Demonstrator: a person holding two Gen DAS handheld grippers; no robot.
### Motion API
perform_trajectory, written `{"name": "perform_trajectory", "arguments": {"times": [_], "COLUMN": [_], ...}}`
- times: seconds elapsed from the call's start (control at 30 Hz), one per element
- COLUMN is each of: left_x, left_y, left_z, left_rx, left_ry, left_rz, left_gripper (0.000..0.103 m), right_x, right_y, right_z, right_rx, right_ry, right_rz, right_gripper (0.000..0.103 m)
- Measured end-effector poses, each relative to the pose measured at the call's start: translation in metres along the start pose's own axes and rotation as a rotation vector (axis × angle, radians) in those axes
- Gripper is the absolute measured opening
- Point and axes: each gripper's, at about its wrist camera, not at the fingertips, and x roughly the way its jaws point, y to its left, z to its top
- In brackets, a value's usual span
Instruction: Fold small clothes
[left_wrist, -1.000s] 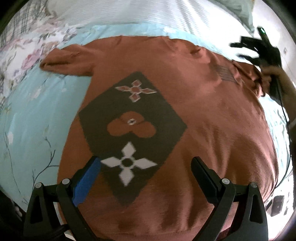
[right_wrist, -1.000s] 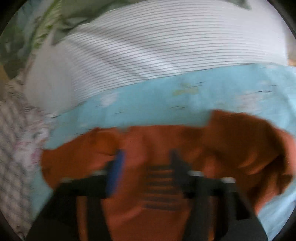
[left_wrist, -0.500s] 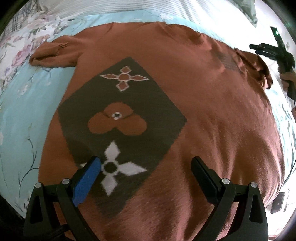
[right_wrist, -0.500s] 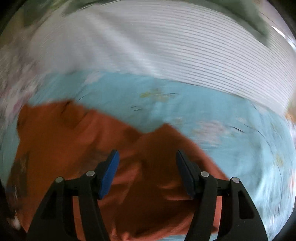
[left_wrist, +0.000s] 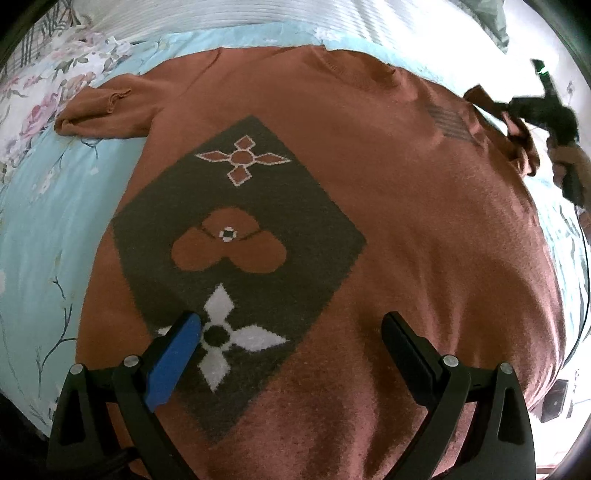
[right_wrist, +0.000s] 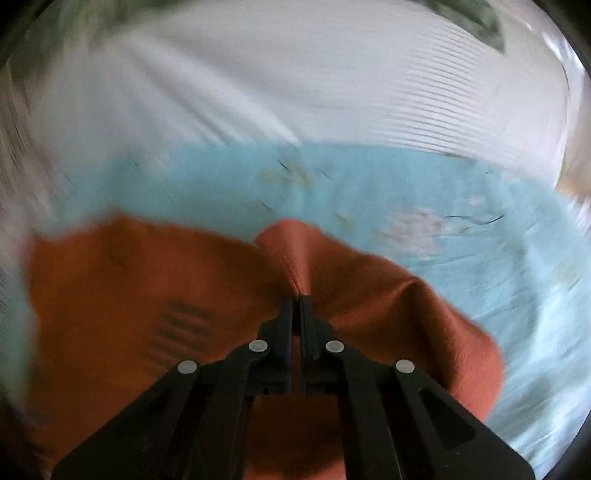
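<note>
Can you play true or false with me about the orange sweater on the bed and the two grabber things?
1. The right gripper is pinching the orange sweater. True.
2. The left gripper is squeezed shut. False: its jaws stand wide open over the sweater.
3. The sweater has a dark diamond patch with flower shapes. True.
4. The sweater lies on a plain red sheet. False: the sheet is light blue with flowers.
5. The sweater is already folded small. False: it lies spread out.

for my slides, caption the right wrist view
Right hand-held gripper shut on a sleeve of the orange sweater on a blue bedsheet.
</note>
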Motion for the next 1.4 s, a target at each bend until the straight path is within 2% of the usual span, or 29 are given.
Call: {"name": "perform_trajectory", "arguments": {"times": [0.1,0.2,0.27,0.4,0.47,0.57,0.7,0.77,0.8,0.83,0.97,1.13,1.2,1.3,1.33,1.37,1.4], "left_x": [0.0,-0.004,-0.011,-0.024,-0.029,-0.032,-0.029,-0.027,-0.025,-0.023,-0.002,0.049,0.074,0.099,0.1,0.1,0.096], "left_y": [-0.002,0.004,0.013,0.037,0.052,0.07,0.082,0.085,0.087,0.089,0.089,0.095,0.096,0.096,0.092,0.088,0.086], "left_z": [0.0,0.003,0.004,0.004,0.005,0.01,0.022,0.032,0.037,0.045,0.086,0.151,0.176,0.201,0.204,0.206,0.204], "left_rx": [-0.001,-0.024,-0.055,-0.121,-0.159,-0.209,-0.245,-0.254,-0.258,-0.263,-0.268,-0.274,-0.269,-0.232,-0.194,-0.156,-0.137], "left_ry": [-0.003,-0.01,-0.026,-0.067,-0.084,-0.107,-0.133,-0.147,-0.152,-0.158,-0.179,-0.137,-0.102,-0.087,-0.097,-0.101,-0.102], "left_rz": [-0.021,-0.064,-0.09,-0.125,-0.143,-0.16,-0.184,-0.192,-0.2,-0.213,-0.249,-0.276,-0.279,-0.285,-0.267,-0.262,-0.287], "left_gripper": [0.099,0.099,0.099,0.099,0.099,0.098,0.098,0.098,0.098,0.098,0.098,0.096,0.088,0.064,0.043,0.012,0.009], "right_x": [-0.014,-0.003,0.013,0.057,0.079,0.101,0.121,0.123,0.12,0.114,0.073,0.026,0.012,-0.006,-0.011,-0.014,-0.016], "right_y": [0.04,0.108,0.153,0.233,0.264,0.288,0.288,0.279,0.271,0.263,0.217,0.155,0.133,0.103,0.091,0.081,0.073], "right_z": [0.0,-0.006,-0.013,-0.031,-0.045,-0.062,-0.075,-0.081,-0.082,-0.082,-0.082,-0.089,-0.092,-0.097,-0.098,-0.098,-0.099], "right_rx": [0.084,0.084,0.063,0.018,-0.005,-0.019,-0.024,0.005,0.019,0.031,0.097,0.182,0.203,0.24,0.254,0.268,0.282], "right_ry": [-0.042,-0.018,0.021,0.121,0.162,0.213,0.275,0.299,0.288,0.27,0.171,0.071,0.044,0.004,-0.01,-0.022,-0.027], "right_rz": [0.217,0.424,0.514,0.612,0.627,0.623,0.589,0.597,0.603,0.601,0.575,0.509,0.463,0.396,0.372,0.352,0.34], "right_gripper": [0.004,0.004,0.004,0.004,0.004,0.004,0.01,0.028,0.046,0.054,0.054,0.054,0.054,0.054,0.054,0.054,0.054]}}
